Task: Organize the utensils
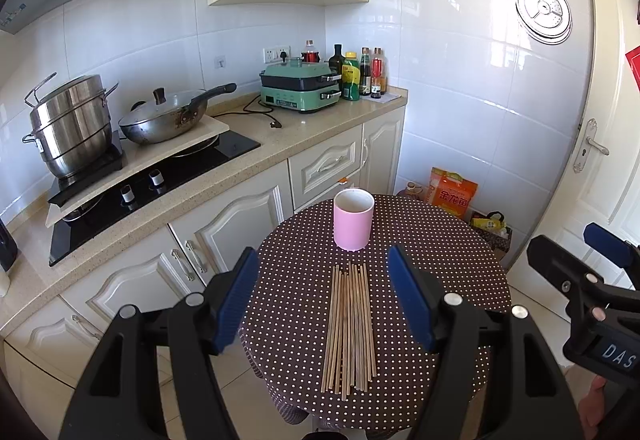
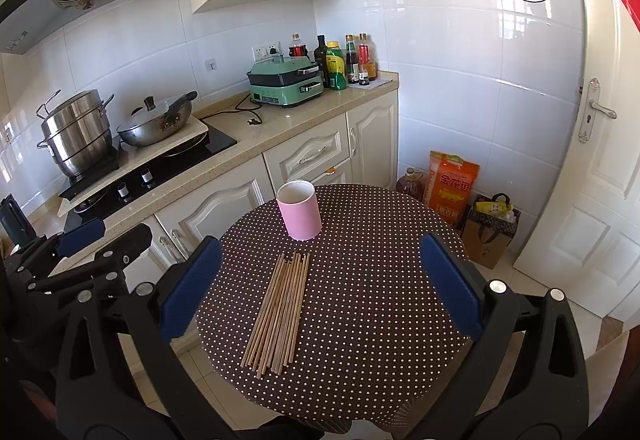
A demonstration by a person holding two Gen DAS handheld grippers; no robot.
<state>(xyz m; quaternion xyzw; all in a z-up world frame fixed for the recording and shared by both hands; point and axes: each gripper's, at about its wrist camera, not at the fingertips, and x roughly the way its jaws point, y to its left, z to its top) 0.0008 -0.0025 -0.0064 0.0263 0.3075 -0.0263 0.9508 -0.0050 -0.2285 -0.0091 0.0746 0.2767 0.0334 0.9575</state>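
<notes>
Both tools, left [image 1: 324,300] and right [image 2: 320,288], are held wide open, empty, above chopsticks [image 1: 349,324]; pink cup [image 1: 353,218] stands at twelve o'clock on the table [image 1: 440,240].

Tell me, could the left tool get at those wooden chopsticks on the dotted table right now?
Probably yes. The left tool is open, and the chopsticks lie bare on the table ahead of it; the pink cup stands beyond them.
</notes>
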